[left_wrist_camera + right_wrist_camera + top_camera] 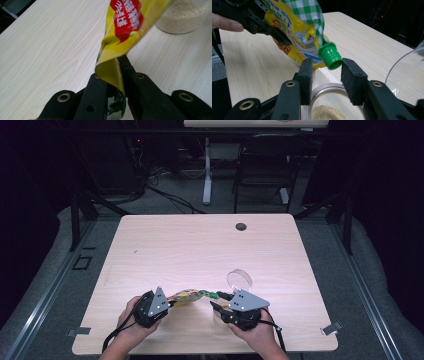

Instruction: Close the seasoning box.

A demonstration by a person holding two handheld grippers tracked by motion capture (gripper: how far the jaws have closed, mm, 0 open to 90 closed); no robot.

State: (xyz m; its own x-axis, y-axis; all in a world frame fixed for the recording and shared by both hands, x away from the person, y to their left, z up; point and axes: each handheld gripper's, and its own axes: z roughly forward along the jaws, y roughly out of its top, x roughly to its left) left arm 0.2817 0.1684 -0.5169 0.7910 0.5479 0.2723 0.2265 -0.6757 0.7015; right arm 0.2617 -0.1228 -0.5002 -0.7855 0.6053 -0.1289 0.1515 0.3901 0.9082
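Observation:
A yellow and red snack pouch point(187, 296) with a green-checked top and a green screw cap point(330, 55) hangs between my two grippers near the table's front edge. My left gripper point(111, 72) is shut on the pouch's point(125, 22) folded bottom edge and holds it off the table. My right gripper point(325, 75) is open, with its pads on either side of the cap, a gap showing on both sides. Under the right gripper's jaws stands a glass jar point(329, 112) of pale grains. The left gripper point(262, 25) also shows at the upper left of the right gripper view.
A clear curved glass piece point(240, 279) stands just behind my right gripper point(217, 300). The wooden table point(200, 245) has a cable hole point(241, 226) near its far edge. A chair and a desk leg stand on the floor beyond it.

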